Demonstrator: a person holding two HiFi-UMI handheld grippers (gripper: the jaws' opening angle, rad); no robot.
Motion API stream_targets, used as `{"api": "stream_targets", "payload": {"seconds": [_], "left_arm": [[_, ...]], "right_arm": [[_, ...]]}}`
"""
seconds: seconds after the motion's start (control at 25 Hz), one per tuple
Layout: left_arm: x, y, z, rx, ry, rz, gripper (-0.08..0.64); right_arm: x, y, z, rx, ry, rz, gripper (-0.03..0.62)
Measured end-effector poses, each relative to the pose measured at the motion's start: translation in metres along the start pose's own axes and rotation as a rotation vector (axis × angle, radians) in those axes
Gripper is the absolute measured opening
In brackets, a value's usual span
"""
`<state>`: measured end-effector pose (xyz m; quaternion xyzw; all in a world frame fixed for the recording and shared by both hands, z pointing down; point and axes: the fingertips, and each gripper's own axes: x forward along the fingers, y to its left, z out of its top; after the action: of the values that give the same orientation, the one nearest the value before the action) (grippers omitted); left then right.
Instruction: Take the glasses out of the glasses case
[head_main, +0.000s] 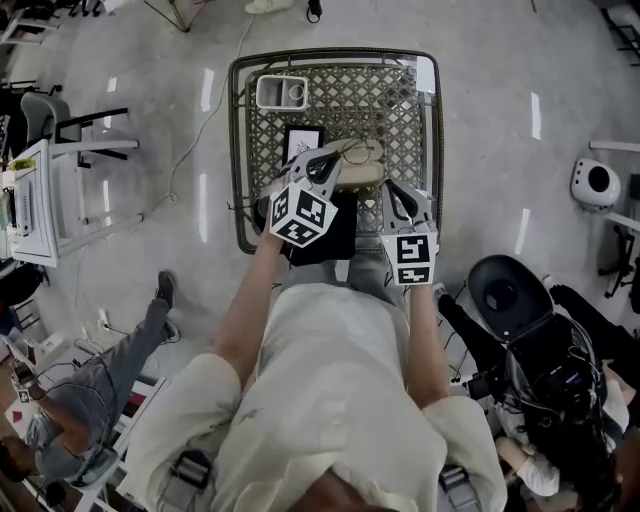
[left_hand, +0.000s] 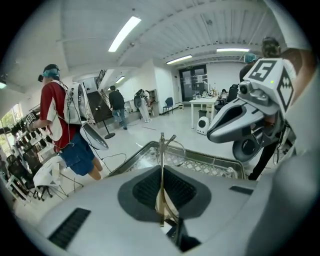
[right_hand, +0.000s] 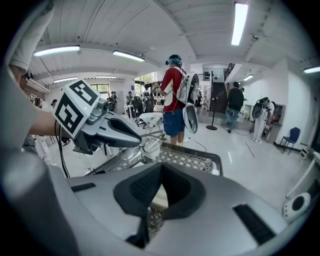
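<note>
The left tool (head_main: 337, 158) is clamped tight on the glasses (left_hand: 161, 170), pinching a thin gold temple arm between its pads, with one wire-rimmed lens showing past the tips. The glasses hang just above the beige glasses case (head_main: 365, 160), which lies on the metal lattice desk (head_main: 236, 150). The right tool (head_main: 397, 194) sits at the near right of the case. Its pads are drawn in on something cream-coloured, which looks like the case's edge.

The step in hand seems to be lifting the glasses clear. To do it well, the person should keep the right tool bracing the case so it cannot rise or slide. The left tool should draw the frame straight up and away, without twisting, since the grip is on one slender arm that could bend or slip. The trailing lens and the far arm need to clear the case rim before any sideways move.

By count there are:
- one pair of glasses
- one glasses case
- two tools
- one white tray (head_main: 282, 92), beyond the case
- one dark-framed panel (head_main: 303, 138), left of the case
- one black cloth (head_main: 338, 238), nearer than the case
</note>
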<state>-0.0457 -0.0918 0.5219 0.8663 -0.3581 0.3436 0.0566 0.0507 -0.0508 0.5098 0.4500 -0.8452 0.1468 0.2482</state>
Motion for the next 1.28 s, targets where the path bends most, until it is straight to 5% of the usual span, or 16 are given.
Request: {"api": "stream_targets", "payload": {"seconds": [0.64,1.28], "left_arm": [[-0.081,0.016,0.03,-0.158,-0.164,0.078,0.029],[-0.132,0.015,0.048,-0.191,-0.276,0.103,0.029]], "right_arm": [[-0.03,0.012,0.057,-0.065,-0.098,-0.006,0.006],[-0.054,0.039,0.096,-0.129,-0.148,-0.003,0.006]]}}
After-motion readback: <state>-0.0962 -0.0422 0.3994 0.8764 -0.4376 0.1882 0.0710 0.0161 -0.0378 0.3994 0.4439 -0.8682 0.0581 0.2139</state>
